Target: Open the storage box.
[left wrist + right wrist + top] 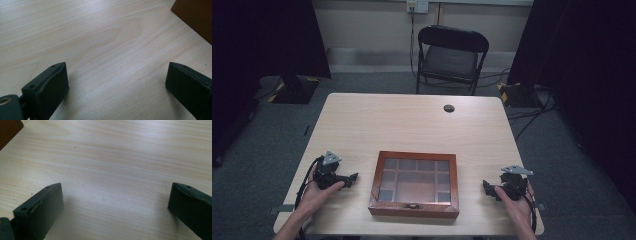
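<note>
Nothing begun, by the look of it: box (414,183) closed with lid down at the middle of the desk's (412,120) near edge, left claw (351,179) and right claw (486,188) released, empty, low over the desk either side, well apart from it.

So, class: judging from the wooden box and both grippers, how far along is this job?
Nothing looks done: the brown wooden glass-lidded box sits closed, its front clasp apparently fastened. Nothing is in hand; the left gripper and right gripper rest on the pale wooden table either side, jaws open and empty. Any handling of the box remains.
</note>
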Demonstrator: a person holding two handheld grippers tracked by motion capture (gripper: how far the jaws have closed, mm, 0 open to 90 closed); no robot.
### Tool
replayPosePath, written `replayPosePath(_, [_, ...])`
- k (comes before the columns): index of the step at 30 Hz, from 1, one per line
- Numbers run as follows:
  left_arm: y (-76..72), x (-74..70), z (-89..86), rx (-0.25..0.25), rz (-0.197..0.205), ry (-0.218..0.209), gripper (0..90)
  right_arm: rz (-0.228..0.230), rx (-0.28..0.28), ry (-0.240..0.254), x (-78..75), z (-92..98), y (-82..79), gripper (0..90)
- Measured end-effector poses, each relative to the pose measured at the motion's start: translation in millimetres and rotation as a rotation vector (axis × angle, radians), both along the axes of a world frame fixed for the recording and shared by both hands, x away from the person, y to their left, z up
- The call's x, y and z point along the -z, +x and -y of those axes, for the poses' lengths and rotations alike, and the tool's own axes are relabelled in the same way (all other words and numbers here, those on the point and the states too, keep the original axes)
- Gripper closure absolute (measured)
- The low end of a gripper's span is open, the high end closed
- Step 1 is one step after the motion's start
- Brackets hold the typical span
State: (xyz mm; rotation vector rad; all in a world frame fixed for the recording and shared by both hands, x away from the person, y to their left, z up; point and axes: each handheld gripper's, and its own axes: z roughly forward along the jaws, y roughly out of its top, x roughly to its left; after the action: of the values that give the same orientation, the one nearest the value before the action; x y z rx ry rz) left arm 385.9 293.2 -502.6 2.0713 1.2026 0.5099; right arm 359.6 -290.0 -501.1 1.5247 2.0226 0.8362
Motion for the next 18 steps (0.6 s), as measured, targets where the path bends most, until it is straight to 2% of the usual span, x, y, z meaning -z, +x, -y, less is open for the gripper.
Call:
replayPosePath(8, [0.0, 0.0, 0.1, -0.001, -0.001, -0.001, 4.0, -0.010, -0.018, -0.003, -1.1, -0.4, 0.1, 0.0])
replayPosePath(10, [0.0, 0.0, 0.1, 0.000, -0.001, -0.001, 4.0, -0.011, -0.020, -0.005, -2.4, -0.1, -0.2, 4.4])
replayPosePath(12, [0.0, 0.0, 0.0, -0.001, 0.000, 0.000, 4.0, -0.003, -0.032, 0.001, -4.6, 0.0, -1.1, 15.1])
replayPosePath(15, [0.0, 0.0, 0.0, 0.000, 0.000, -0.001, 4.0, -0.008, -0.038, 0.012, -6.0, -0.8, -0.5, 14.3])
replayPosePath(16, [0.0, 0.0, 0.0, 0.000, -0.001, -0.001, 4.0, -0.017, -0.051, -0.004, -6.7, -2.9, -0.7, 15.6])
replayPosePath(18, [0.0, 0.1, 0.1, 0.000, 0.000, -0.002, 4.0, -0.032, -0.066, 0.006, -8.3, -5.7, -0.5, 16.6])
